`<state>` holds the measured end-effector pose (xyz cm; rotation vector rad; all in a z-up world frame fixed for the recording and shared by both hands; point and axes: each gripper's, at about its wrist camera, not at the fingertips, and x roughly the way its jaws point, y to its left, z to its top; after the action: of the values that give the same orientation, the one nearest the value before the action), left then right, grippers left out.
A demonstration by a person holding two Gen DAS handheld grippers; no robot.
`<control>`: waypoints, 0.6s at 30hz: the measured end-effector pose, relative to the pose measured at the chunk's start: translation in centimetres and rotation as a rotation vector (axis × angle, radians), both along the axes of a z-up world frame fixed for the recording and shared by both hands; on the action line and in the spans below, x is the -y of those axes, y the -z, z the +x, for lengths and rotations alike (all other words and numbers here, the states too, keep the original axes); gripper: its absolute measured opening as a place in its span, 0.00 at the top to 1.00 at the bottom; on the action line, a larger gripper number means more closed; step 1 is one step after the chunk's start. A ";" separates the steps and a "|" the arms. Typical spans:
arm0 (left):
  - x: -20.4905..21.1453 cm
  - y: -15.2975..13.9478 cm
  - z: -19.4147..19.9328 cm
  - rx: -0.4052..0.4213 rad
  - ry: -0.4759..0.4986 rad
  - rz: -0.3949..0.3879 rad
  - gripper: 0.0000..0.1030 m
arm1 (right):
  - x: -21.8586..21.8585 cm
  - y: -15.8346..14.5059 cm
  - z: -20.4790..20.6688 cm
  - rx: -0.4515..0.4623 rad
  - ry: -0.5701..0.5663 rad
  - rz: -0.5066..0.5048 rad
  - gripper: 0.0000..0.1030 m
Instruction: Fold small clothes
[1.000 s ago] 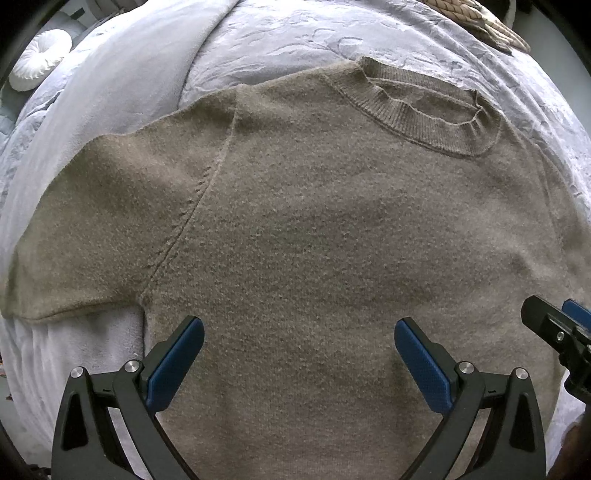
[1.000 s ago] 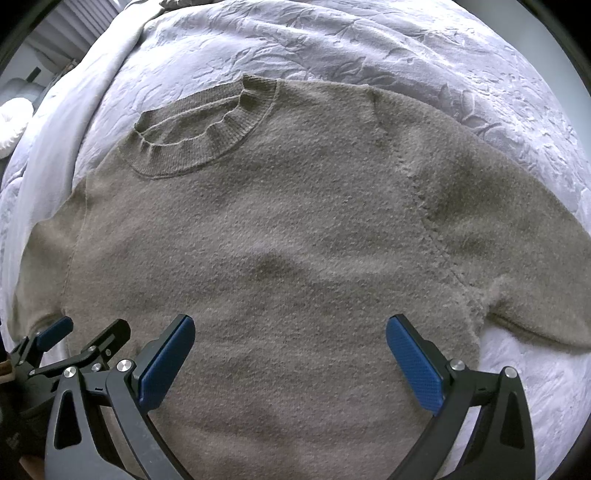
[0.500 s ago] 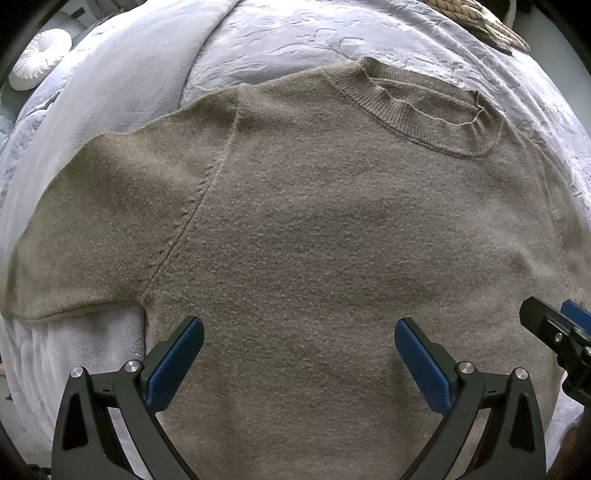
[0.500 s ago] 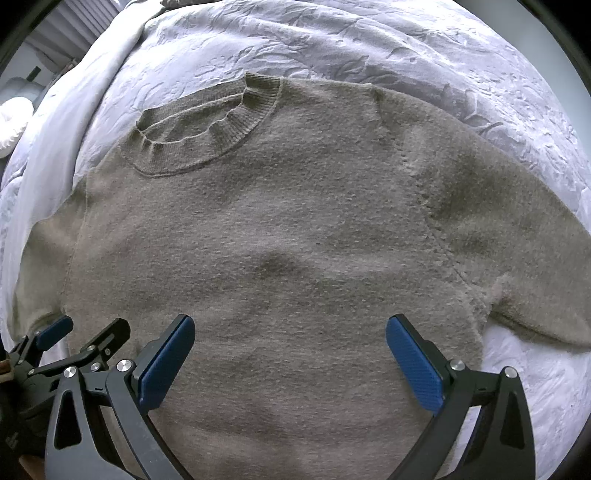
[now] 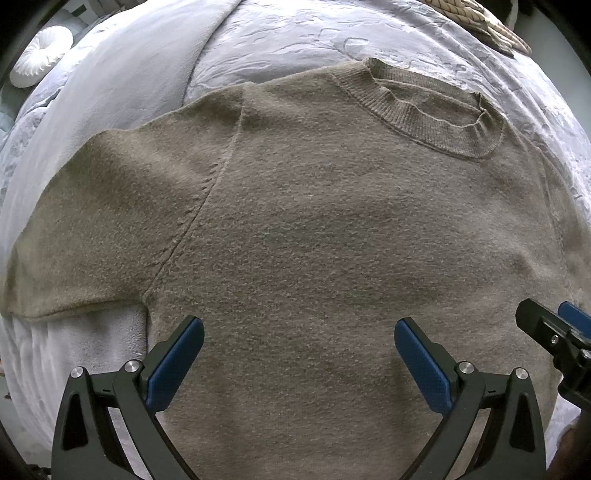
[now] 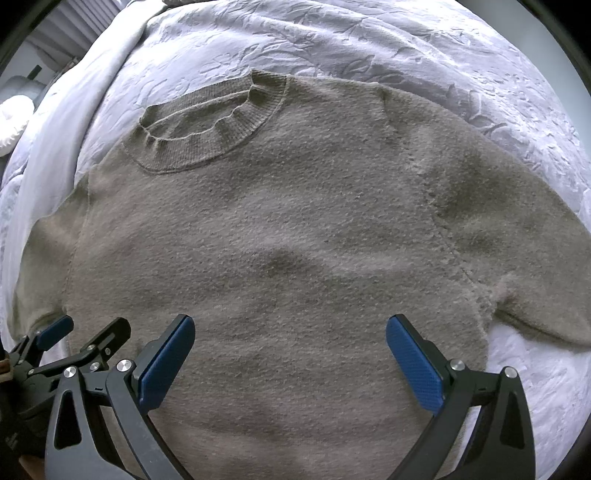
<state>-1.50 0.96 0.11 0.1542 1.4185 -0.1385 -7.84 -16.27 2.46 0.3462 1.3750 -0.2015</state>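
A taupe knit short-sleeved sweater (image 5: 314, 229) (image 6: 295, 236) lies spread flat on a pale lavender bed cover (image 5: 280, 40), ribbed collar (image 5: 432, 110) (image 6: 207, 122) at the far side. My left gripper (image 5: 299, 332) hovers open over the lower left body, blue pads wide apart, nothing between them. My right gripper (image 6: 290, 328) stands open over the lower right body. Each gripper shows in the other's view: the right one (image 5: 554, 332) at the edge, the left one (image 6: 85, 332) at the lower left. The left sleeve (image 5: 92, 229) and right sleeve (image 6: 524, 251) lie spread out sideways.
The embossed bed cover (image 6: 369, 44) surrounds the sweater. A smooth pale blanket (image 5: 122, 81) lies at the left. A round white ruffled cushion (image 5: 38, 55) sits at the far left. A woven rope-like item (image 5: 480, 18) is at the far right of the bed.
Both views have crept slightly closer to the sweater's lower part. The sweater itself lies as before and both grippers stay open.
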 end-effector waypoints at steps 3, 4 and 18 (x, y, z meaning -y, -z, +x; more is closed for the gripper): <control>-0.1 0.1 0.1 0.007 0.000 -0.001 0.00 | 0.0 0.0 0.0 0.000 0.001 0.000 0.00; -0.3 0.2 0.1 0.013 -0.001 -0.002 0.00 | 0.0 0.0 0.0 0.000 0.001 0.001 0.00; -0.9 -0.2 0.2 -0.003 -0.006 -0.021 0.00 | -0.7 -0.1 -0.4 -0.001 0.005 -0.008 0.00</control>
<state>-1.35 1.88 0.33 0.1328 1.4198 -0.1485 -8.23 -15.56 2.56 0.3430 1.3739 -0.2106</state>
